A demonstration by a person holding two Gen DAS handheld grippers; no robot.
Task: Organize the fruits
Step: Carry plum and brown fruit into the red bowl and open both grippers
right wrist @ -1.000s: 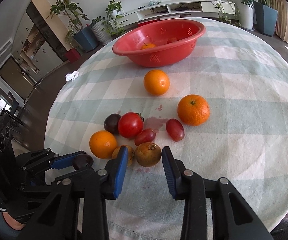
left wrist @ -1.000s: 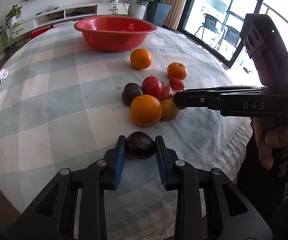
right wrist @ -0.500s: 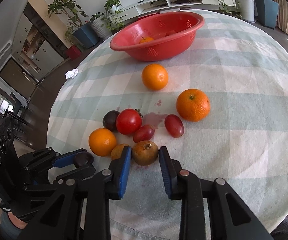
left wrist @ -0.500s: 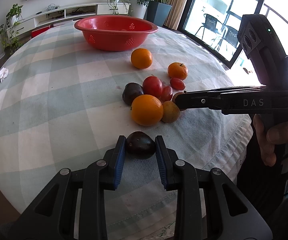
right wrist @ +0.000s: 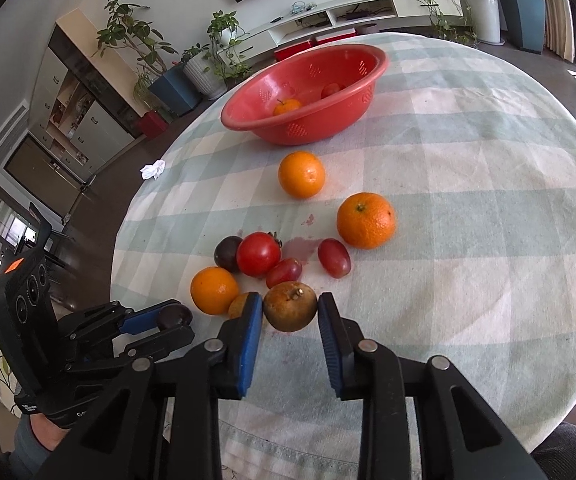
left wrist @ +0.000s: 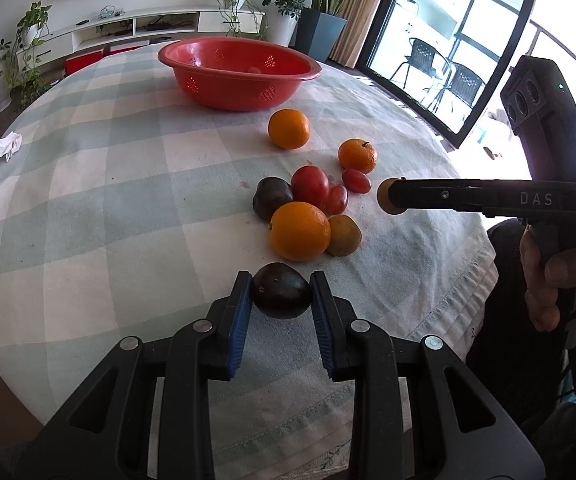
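Blue-padded, the left gripper [left wrist: 281, 294] is clamping a dark purple, round fruit [left wrist: 282, 295] above the near edge of the checked tablecloth [left wrist: 108, 200]; beyond it the red plastic colander [left wrist: 238, 72] is sitting at the far side. From the right wrist, the right gripper [right wrist: 290, 314] is pinching a brown, rough-skinned round fruit [right wrist: 290, 306], its jaws having just been closing onto it, beside the cluster of oranges and red tomatoes.
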